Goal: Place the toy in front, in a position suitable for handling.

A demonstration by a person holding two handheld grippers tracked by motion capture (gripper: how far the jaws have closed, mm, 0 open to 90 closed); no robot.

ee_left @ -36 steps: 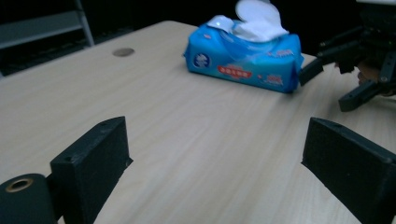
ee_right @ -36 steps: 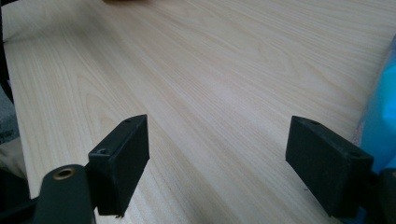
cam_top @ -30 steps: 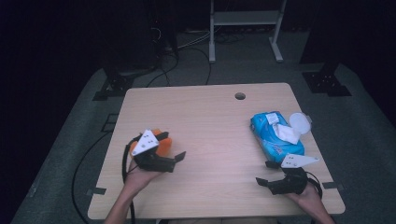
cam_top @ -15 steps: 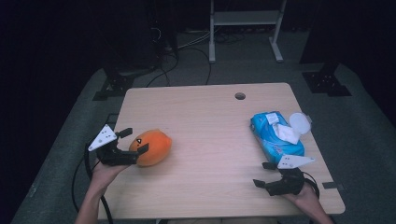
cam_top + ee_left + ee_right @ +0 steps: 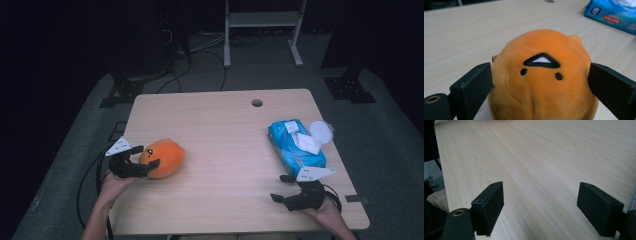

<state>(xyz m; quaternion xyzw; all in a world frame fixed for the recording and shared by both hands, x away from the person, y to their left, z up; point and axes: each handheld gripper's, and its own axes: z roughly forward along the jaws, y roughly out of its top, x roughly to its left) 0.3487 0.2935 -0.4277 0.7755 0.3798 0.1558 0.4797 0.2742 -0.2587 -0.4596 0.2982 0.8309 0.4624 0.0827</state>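
Note:
An orange round plush toy [image 5: 162, 157] with a small black-and-white face lies on the left side of the wooden table [image 5: 225, 120]. My left gripper [image 5: 145, 156] stands open with its jaws spread wide on either side of the plush [image 5: 541, 82], at or very near its flanks. Near the front right edge my right gripper [image 5: 280, 187] rests low over the table. It is open, and only bare wood lies between its jaws [image 5: 540, 200].
A blue pack of wet wipes [image 5: 295, 147] lies at the right with its white lid [image 5: 321, 131] flipped open, just behind my right gripper. A cable hole [image 5: 257, 103] sits near the table's far edge. Black cables trail off the left edge.
My left gripper moved left toward the table's edge, and the plush now lies on the table between its spread jaws. The right gripper has barely moved.

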